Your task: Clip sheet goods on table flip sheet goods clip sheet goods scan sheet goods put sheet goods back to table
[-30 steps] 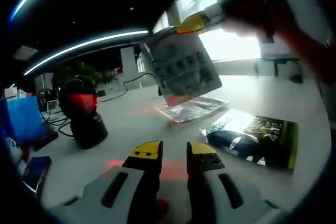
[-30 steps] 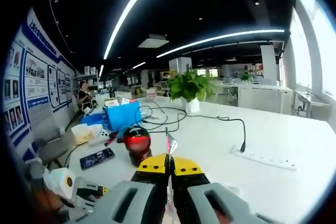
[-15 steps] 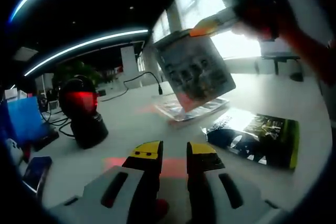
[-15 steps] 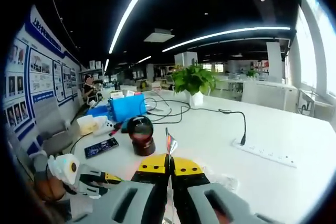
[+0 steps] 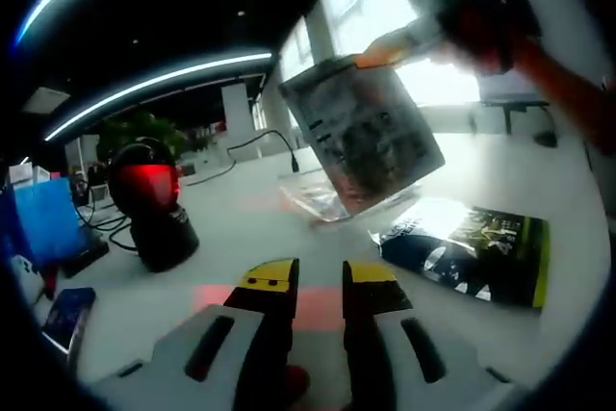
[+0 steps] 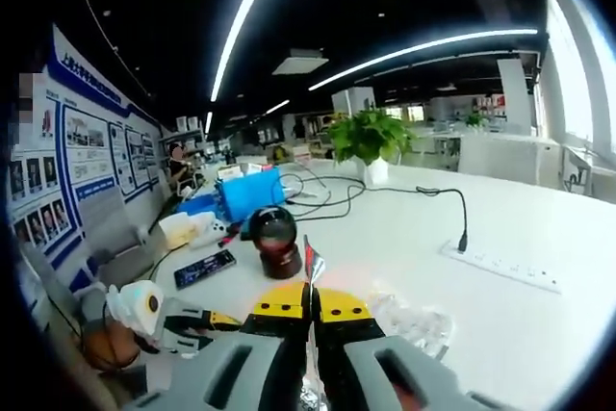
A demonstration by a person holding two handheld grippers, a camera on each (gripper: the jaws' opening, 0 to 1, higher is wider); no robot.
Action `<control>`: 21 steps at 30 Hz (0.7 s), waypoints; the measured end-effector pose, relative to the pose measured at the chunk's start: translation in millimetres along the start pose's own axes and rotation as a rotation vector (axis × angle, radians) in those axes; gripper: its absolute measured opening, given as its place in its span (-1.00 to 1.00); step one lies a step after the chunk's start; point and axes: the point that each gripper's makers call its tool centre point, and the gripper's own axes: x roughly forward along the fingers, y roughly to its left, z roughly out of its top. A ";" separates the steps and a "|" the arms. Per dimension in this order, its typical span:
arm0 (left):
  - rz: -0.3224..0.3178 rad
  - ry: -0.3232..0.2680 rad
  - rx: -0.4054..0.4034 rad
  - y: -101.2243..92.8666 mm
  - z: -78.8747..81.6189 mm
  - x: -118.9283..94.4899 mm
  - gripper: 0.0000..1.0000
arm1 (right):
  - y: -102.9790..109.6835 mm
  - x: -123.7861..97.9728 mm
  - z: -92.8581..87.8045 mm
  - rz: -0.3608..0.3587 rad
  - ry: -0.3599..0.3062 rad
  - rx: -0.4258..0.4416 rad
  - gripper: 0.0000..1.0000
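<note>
The sheet goods (image 5: 364,132) hang edge-pinched in the right tongs (image 5: 404,40), up and right of the released left tongs (image 5: 320,276); it looks light, thin and slippery, best nipped at a rim. Ahead stands a red-lit scanner (image 5: 149,201) on a white desk (image 5: 241,238), a bright office beyond

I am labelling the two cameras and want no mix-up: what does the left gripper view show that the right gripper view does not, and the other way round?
Left gripper view: the flat printed face of the sheet goods, hanging from the right gripper, and a dark green packet lying on the table. Right gripper view: a power strip and wall posters; here the sheet goods appear edge-on between shut jaws. Shared: the scanner with its red light, the blue box and the white table.
</note>
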 end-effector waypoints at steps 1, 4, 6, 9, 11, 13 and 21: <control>0.000 0.000 0.000 0.0 0.0 0.0 -0.77 | -1.5 0.5 -0.9 -0.002 0.002 0.000 -1.00; 0.001 -0.001 -0.002 0.5 0.0 0.3 -0.77 | -8.8 1.7 -3.7 -0.019 0.014 -0.015 -1.00; 0.002 -0.001 -0.003 0.6 0.0 0.3 -0.77 | -15.8 2.7 -5.9 -0.032 0.024 -0.021 -1.00; 0.002 -0.001 -0.002 0.4 0.0 0.6 -0.77 | -22.1 4.1 -8.0 -0.048 0.026 -0.026 -1.00; 0.001 -0.002 -0.002 0.4 0.1 0.8 -0.77 | -28.4 6.0 -7.9 -0.058 0.027 -0.027 -1.00; 0.002 -0.003 -0.003 0.4 0.3 0.5 -0.77 | -36.7 9.3 -8.9 -0.069 0.031 -0.026 -1.00; 0.004 -0.006 -0.005 0.7 1.0 -0.4 -0.77 | -60.9 21.7 -15.9 -0.116 0.050 -0.063 -1.00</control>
